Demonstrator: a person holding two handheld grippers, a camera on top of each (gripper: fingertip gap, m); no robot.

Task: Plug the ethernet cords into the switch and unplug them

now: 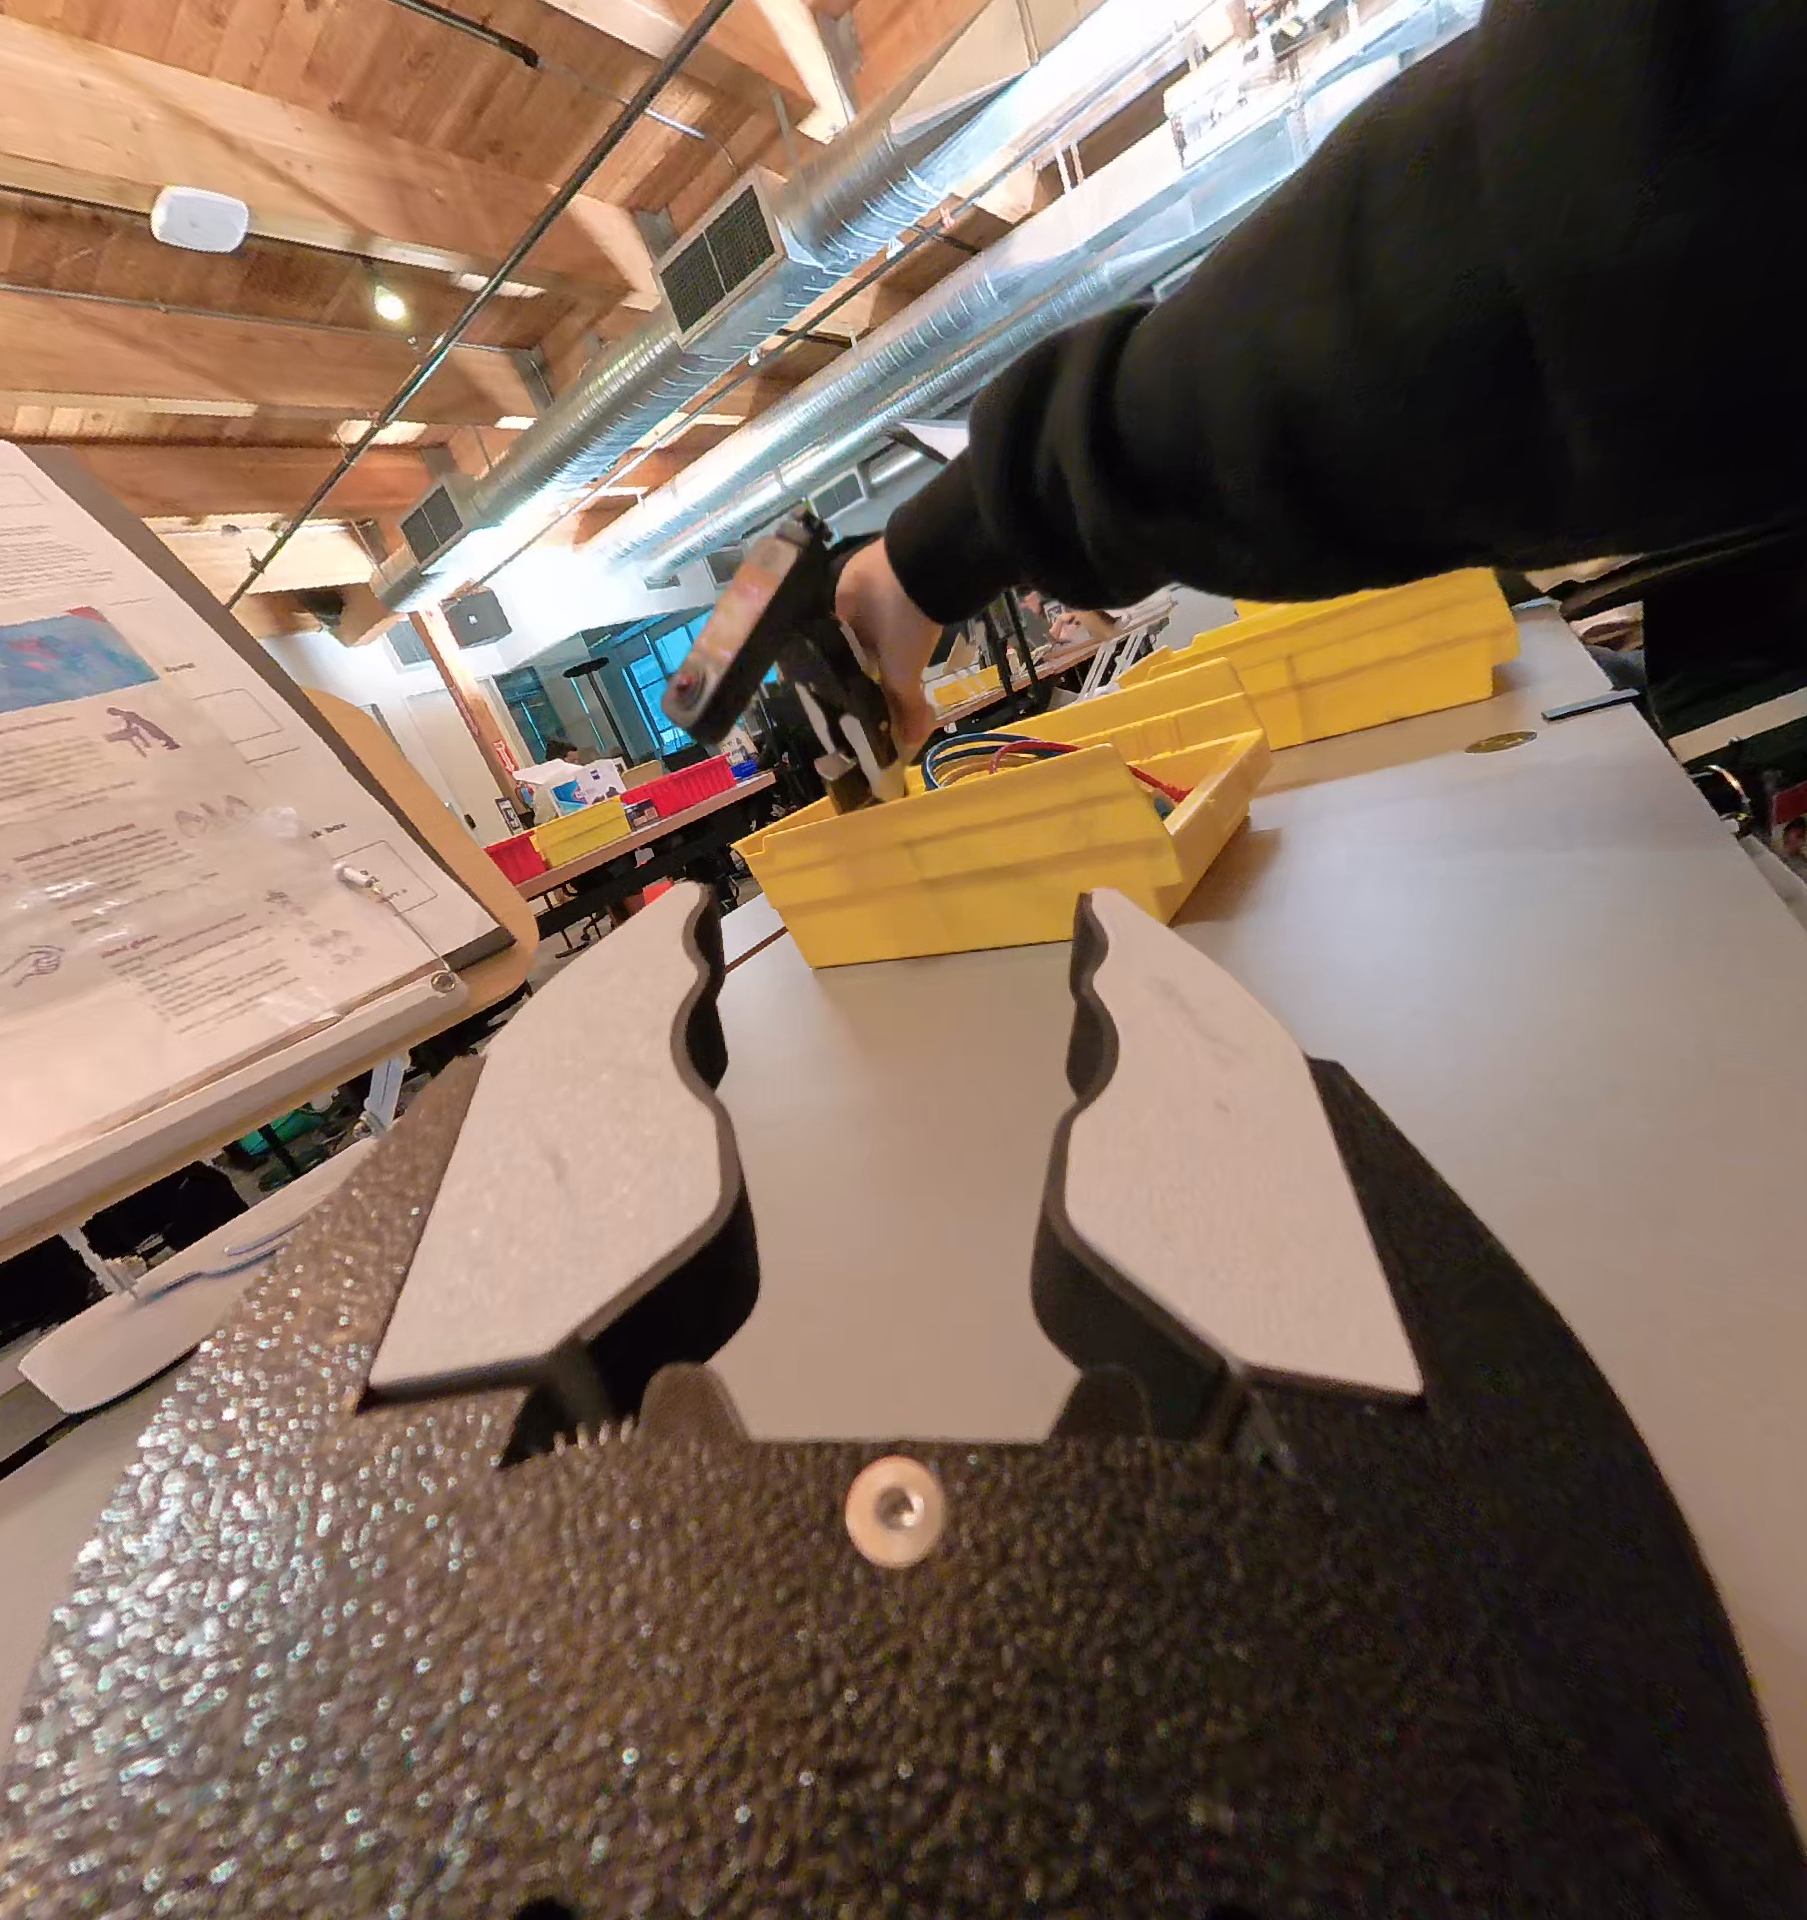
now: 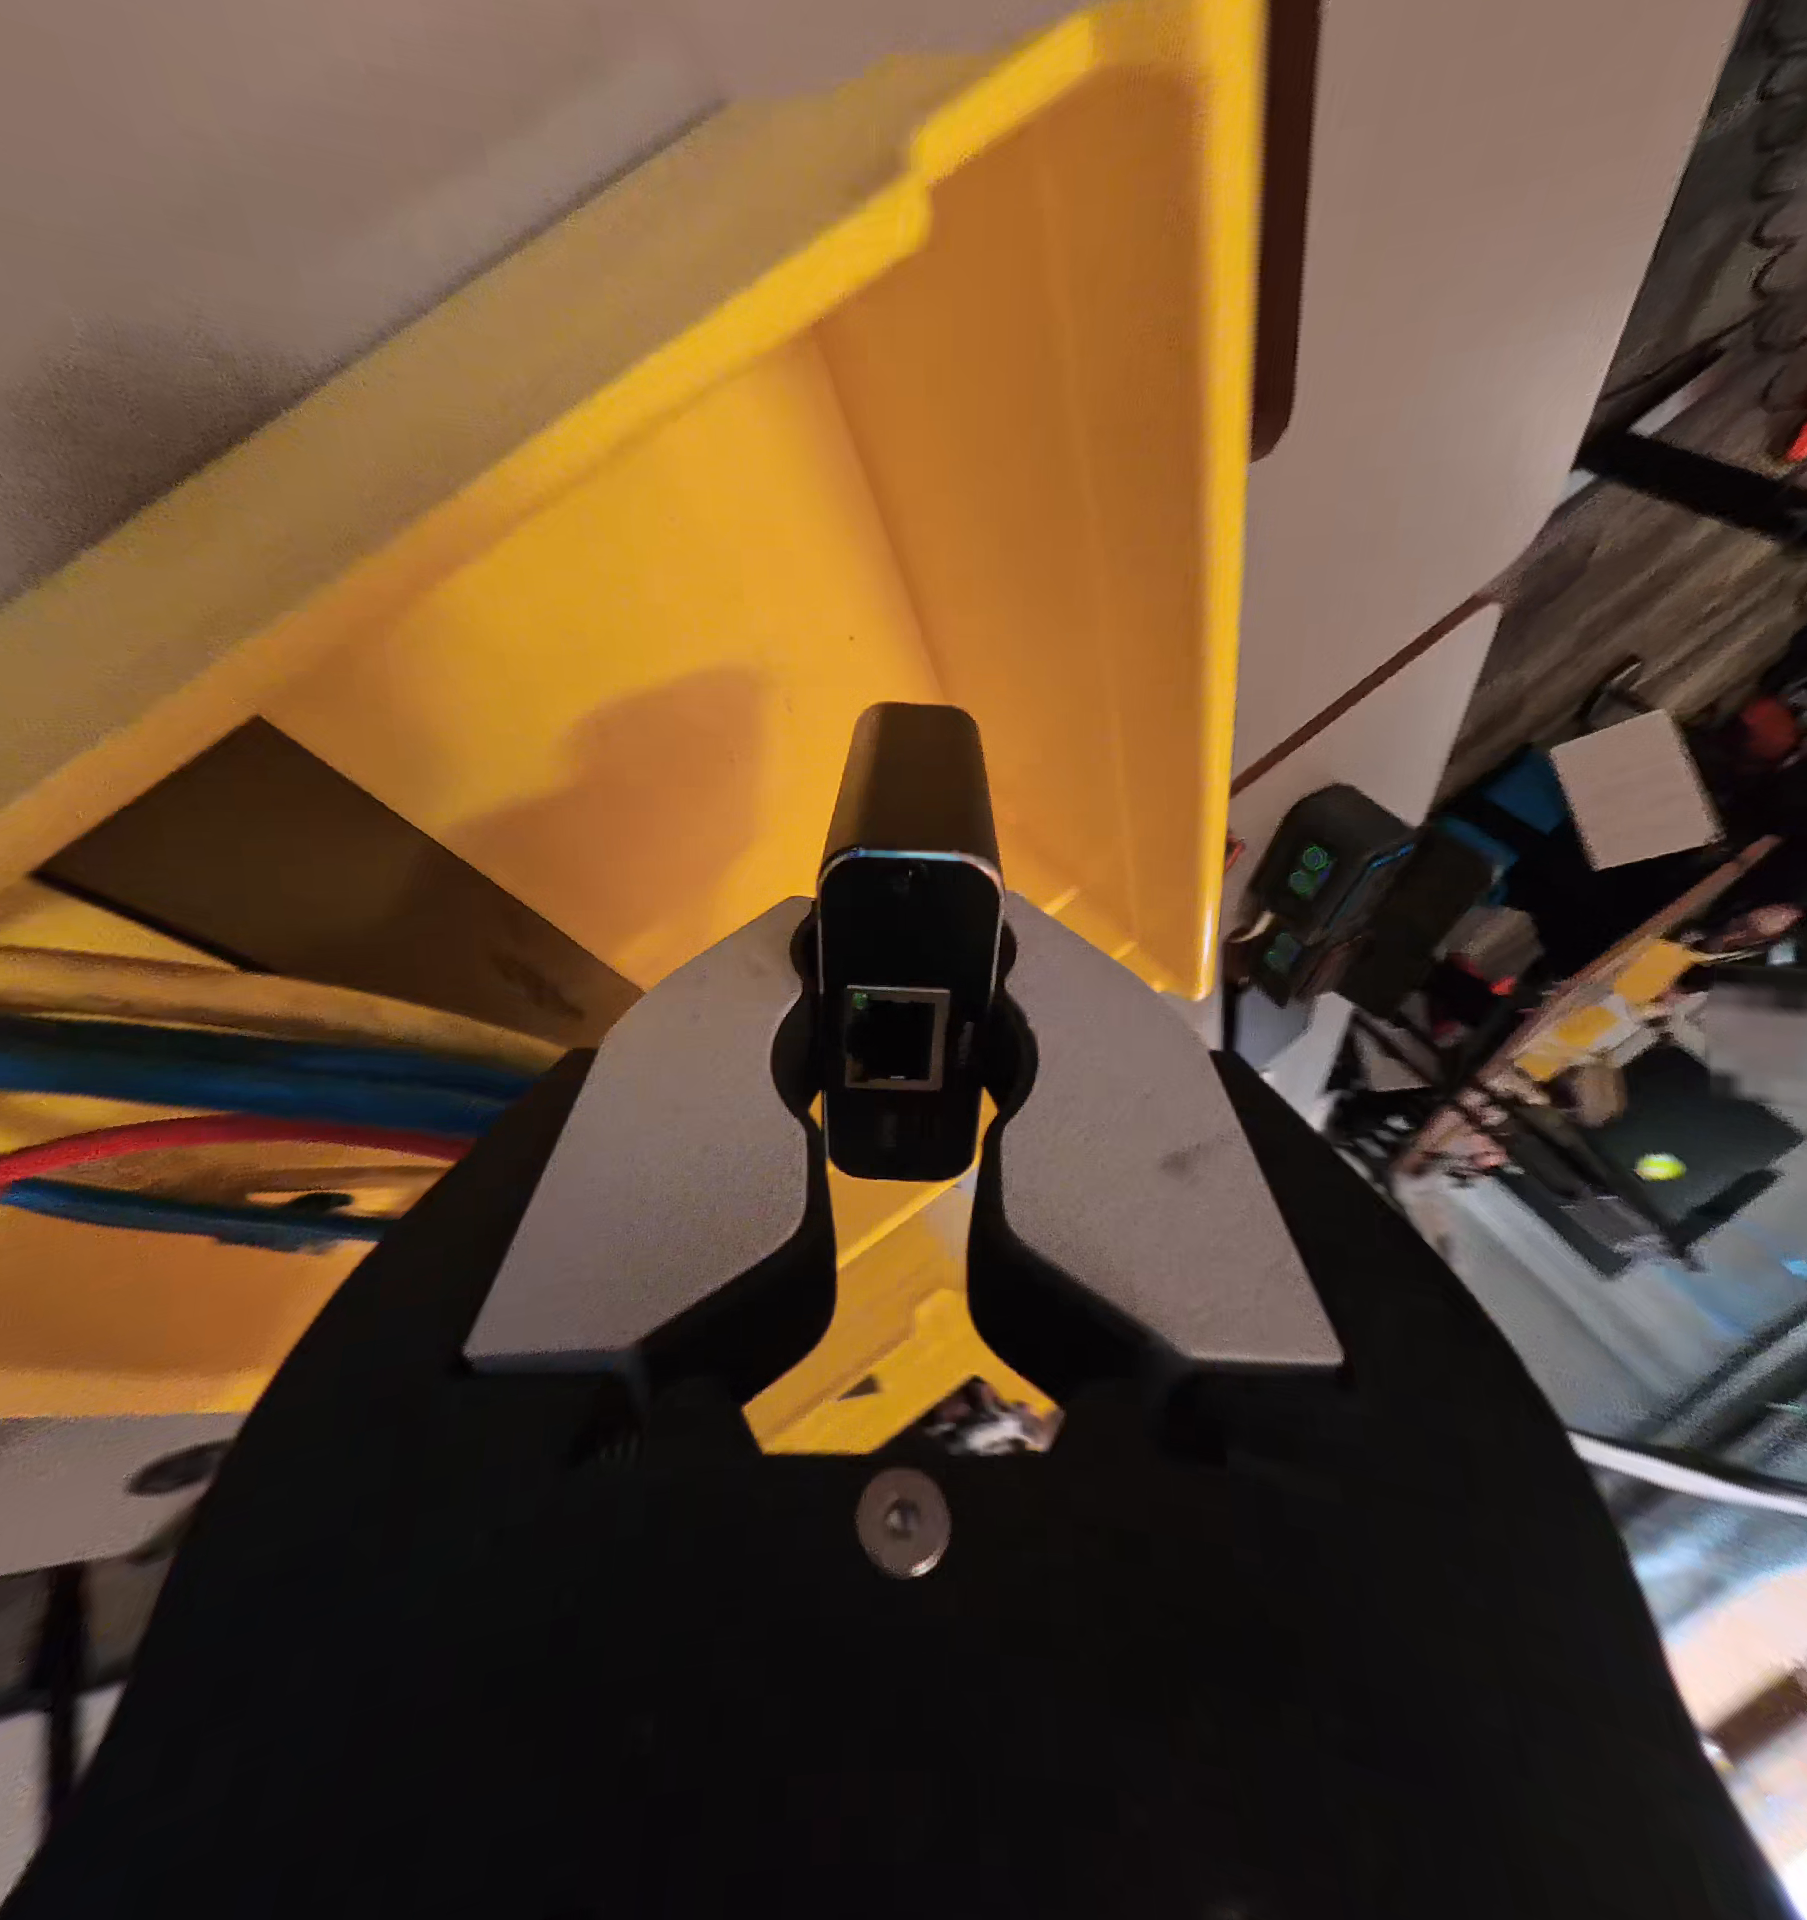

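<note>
My right gripper point(image 2: 909, 997) is shut on a small black switch point(image 2: 909, 935) with one ethernet port facing the camera. It holds it inside a yellow bin point(image 2: 670, 623). Blue cords point(image 2: 234, 1070) and a red cord point(image 2: 203, 1153) lie in the bin at the left, none of them plugged into the switch. My left gripper point(image 1: 894, 935) is open and empty, low over the grey table point(image 1: 1450, 1039), short of the same yellow bin point(image 1: 982, 862). In the left wrist view the right gripper point(image 1: 826, 717), held by a hand in a black sleeve, reaches down into that bin, where the cords point(image 1: 982, 750) show over the rim.
More yellow bins point(image 1: 1377, 644) stand farther back on the table. A tilted board with a laminated sheet point(image 1: 151, 831) stands to the left. Tables with red and yellow bins point(image 1: 608, 821) are in the background. The table's right edge point(image 2: 1398, 655) lies beside the bin.
</note>
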